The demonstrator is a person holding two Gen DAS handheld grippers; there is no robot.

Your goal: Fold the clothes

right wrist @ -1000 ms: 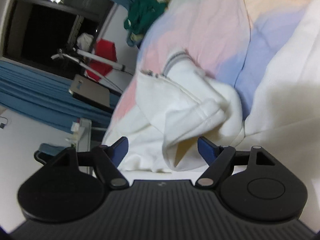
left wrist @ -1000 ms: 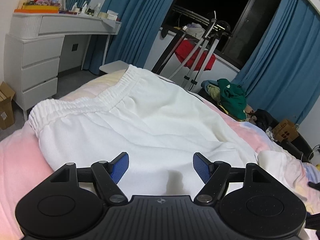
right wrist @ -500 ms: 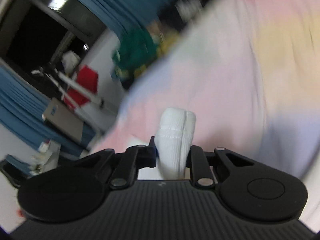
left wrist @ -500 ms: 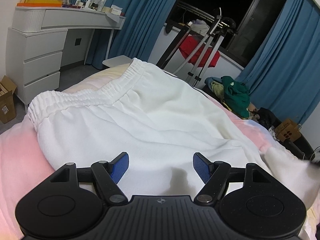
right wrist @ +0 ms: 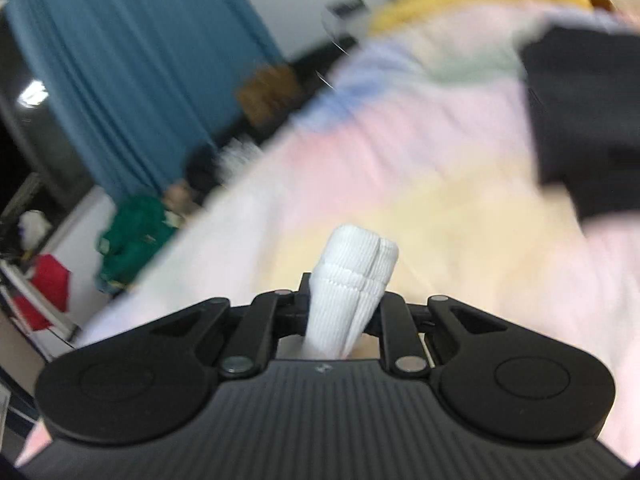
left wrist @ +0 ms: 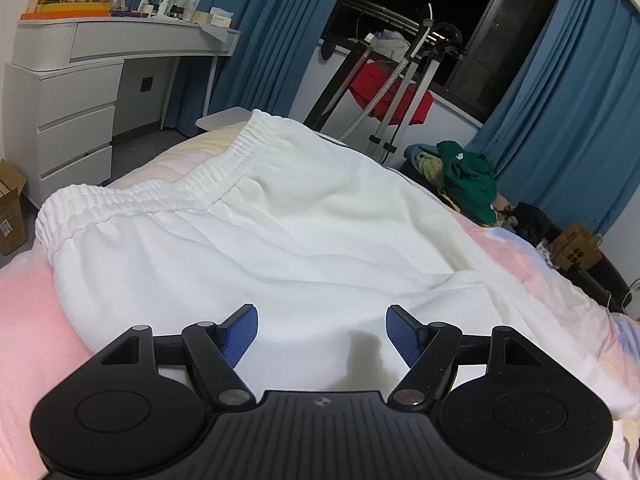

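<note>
Left tongs (left wrist: pixel 322 330): wide, empty, over the white sweatpants (left wrist: pixel 256 236) spread on the bed (left wrist: pixel 24 312).
Right tongs (right wrist: pixel 344 306): clamped on ribbed cuff (right wrist: pixel 356 276); pads hidden.
Background: motion-blurred.

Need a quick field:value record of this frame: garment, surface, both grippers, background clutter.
garment: white sweatpants, elastic waistband toward the dresser side, spread flat
surface: bed with pastel bedding
left gripper: open, hovering over the pants, nothing between the pads
right gripper: shut on a ribbed white cuff; the view is motion-blurred
background: white dresser, blue curtains, drying rack with red cloth, green garment on a pile
</note>
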